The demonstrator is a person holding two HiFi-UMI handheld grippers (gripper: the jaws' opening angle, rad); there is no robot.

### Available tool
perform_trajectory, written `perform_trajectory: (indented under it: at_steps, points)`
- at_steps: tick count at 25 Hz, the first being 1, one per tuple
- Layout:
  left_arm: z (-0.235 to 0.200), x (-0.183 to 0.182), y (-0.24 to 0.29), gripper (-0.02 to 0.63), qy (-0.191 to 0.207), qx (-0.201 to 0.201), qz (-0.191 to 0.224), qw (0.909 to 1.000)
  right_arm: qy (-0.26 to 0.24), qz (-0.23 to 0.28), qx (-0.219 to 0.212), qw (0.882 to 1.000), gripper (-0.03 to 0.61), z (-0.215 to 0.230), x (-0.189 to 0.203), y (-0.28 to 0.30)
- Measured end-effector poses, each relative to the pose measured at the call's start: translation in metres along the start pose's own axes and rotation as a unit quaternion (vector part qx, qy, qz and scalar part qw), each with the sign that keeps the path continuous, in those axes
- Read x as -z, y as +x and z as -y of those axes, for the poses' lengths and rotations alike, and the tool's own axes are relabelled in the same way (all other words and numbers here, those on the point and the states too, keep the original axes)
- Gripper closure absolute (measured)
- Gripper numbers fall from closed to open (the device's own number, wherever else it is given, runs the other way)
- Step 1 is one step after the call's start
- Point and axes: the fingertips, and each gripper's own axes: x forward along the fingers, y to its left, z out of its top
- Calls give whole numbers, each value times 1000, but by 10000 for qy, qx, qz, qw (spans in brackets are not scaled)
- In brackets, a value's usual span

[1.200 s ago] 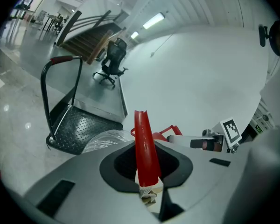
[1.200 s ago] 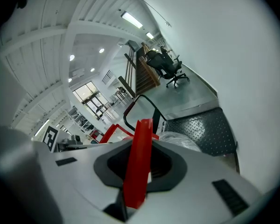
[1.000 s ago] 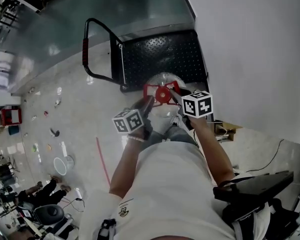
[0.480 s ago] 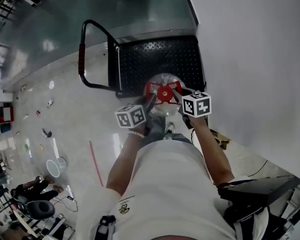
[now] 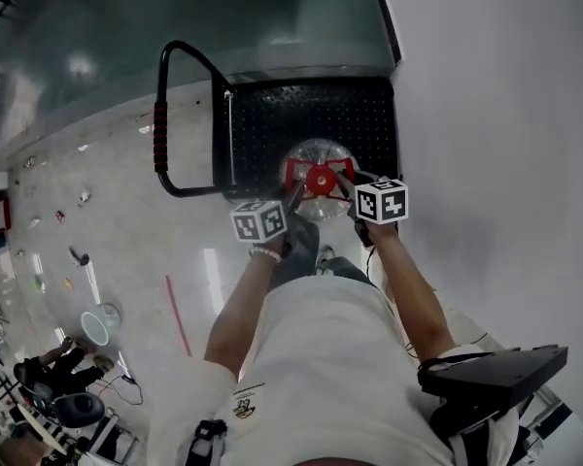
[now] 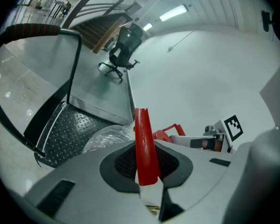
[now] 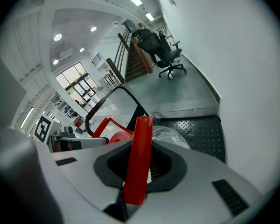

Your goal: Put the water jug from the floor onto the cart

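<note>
Both arms stretch out ahead of the body, left forearm [image 5: 241, 311] and right forearm [image 5: 414, 297] converging toward the tools. The left gripper [image 5: 293, 194] points down and inward, jaws pinched on a bar of the red handle [image 6: 144, 143] — the strip stands upright between its pads. Across from it the right gripper [image 5: 346, 184] angles down too, jaws clamped on the opposite bar — tips near each other, not touching.

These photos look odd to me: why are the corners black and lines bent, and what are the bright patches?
Left gripper view, right gripper view: fisheye lenses, so corners go black and the cart handle bows. Head view: ceiling lights glare off the glossy floor; the clear jug glints.
</note>
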Motion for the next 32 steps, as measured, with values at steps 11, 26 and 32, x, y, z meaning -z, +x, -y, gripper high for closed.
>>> perform_trajectory:
  at_steps: [11, 26, 32]
  points:
    - [-63, -35, 33, 557, -37, -288, -128, 9995, 25, -198, 145, 9997, 520, 15, -32, 69]
    - [-144, -55, 130, 561, -584, -1140, -527, 9904, 233, -737, -113, 9969, 522, 91, -63, 177]
    - [-160, -64, 151, 561, -764, -1331, -571, 9865, 350, -913, -202, 9950, 522, 107, -70, 201]
